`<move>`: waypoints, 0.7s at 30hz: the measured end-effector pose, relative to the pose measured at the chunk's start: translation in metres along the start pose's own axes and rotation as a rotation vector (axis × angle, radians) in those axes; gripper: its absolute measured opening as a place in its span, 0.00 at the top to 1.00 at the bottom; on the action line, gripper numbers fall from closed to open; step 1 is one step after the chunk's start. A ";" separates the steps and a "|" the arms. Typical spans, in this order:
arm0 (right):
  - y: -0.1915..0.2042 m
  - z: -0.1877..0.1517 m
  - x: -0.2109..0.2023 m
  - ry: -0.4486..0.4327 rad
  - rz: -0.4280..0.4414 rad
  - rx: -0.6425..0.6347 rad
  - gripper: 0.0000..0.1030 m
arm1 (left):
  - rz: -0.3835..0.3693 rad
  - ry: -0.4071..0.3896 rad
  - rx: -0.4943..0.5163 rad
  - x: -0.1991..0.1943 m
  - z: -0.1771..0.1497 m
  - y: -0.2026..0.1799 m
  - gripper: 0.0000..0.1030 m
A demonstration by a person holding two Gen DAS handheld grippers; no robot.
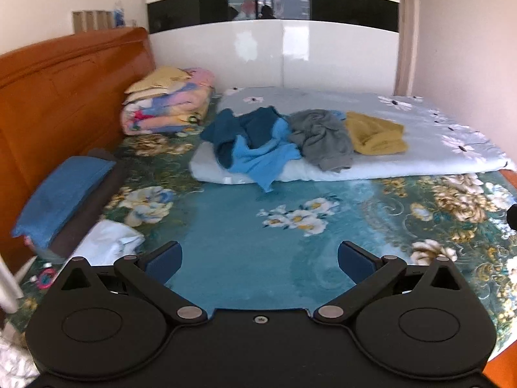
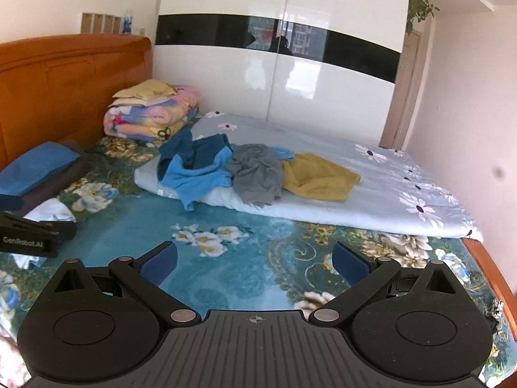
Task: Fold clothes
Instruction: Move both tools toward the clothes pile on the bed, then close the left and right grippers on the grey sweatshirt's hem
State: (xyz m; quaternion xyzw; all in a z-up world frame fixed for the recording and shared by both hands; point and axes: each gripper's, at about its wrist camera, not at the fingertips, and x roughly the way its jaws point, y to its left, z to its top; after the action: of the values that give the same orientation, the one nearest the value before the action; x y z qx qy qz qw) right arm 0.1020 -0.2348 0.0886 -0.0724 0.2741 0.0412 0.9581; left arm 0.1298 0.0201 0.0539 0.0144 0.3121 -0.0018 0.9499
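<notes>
A heap of loose clothes lies on a pale daisy-print quilt (image 1: 420, 135) (image 2: 404, 200) across the bed: a dark teal garment (image 1: 248, 123) (image 2: 197, 152), a light blue one (image 1: 258, 158) (image 2: 197, 177), a grey one (image 1: 323, 139) (image 2: 258, 171) and a mustard one (image 1: 374, 132) (image 2: 320, 177). My left gripper (image 1: 258, 258) is open over the teal floral bedspread (image 1: 245, 258), well short of the heap, nothing between its blue pads. My right gripper (image 2: 255, 258) is open too, empty, over the bedspread (image 2: 258, 278). The left gripper's black body (image 2: 29, 232) shows at the right wrist view's left edge.
A stack of folded blankets (image 1: 168, 103) (image 2: 152, 113) sits by the wooden headboard (image 1: 58, 97) (image 2: 64, 80). A blue pillow (image 1: 61, 197) (image 2: 35, 168) and white cloth (image 1: 110, 239) (image 2: 48, 213) lie at left. A white wardrobe (image 1: 274, 48) (image 2: 274, 74) stands behind the bed.
</notes>
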 end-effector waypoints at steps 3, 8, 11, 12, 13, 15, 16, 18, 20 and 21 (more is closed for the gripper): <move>-0.012 0.010 0.025 0.003 0.002 0.010 0.00 | -0.086 -0.011 -0.083 0.025 0.020 0.006 0.01; -0.046 0.033 0.088 0.000 0.011 0.056 0.00 | -0.053 -0.014 -0.110 0.086 0.065 -0.007 0.01; -0.068 0.047 0.136 0.002 0.026 0.064 0.00 | -0.022 0.010 -0.124 0.131 0.093 -0.018 0.01; -0.075 0.053 0.155 0.008 0.035 0.064 0.00 | -0.003 0.001 -0.131 0.145 0.102 -0.021 0.01; -0.083 0.058 0.173 0.014 0.044 0.063 0.00 | 0.003 0.002 -0.137 0.160 0.110 -0.025 0.01; -0.094 0.067 0.207 0.017 0.052 0.047 0.00 | 0.015 0.005 -0.149 0.190 0.126 -0.032 0.01; -0.100 0.071 0.223 0.011 0.061 0.040 0.00 | 0.017 0.006 -0.149 0.207 0.134 -0.037 0.01; -0.108 0.076 0.256 0.001 0.086 0.031 0.00 | 0.021 0.006 -0.145 0.240 0.149 -0.048 0.01; -0.114 0.082 0.292 0.018 0.115 0.017 0.00 | 0.013 0.026 -0.136 0.272 0.160 -0.060 0.01; -0.115 0.084 0.308 0.029 0.130 0.012 0.00 | 0.011 0.047 -0.130 0.287 0.163 -0.066 0.01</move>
State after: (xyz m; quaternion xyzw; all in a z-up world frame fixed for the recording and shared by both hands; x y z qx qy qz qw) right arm 0.4201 -0.3227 0.0089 -0.0493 0.2922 0.1004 0.9498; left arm 0.4572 -0.0488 0.0131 -0.0456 0.3335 0.0240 0.9413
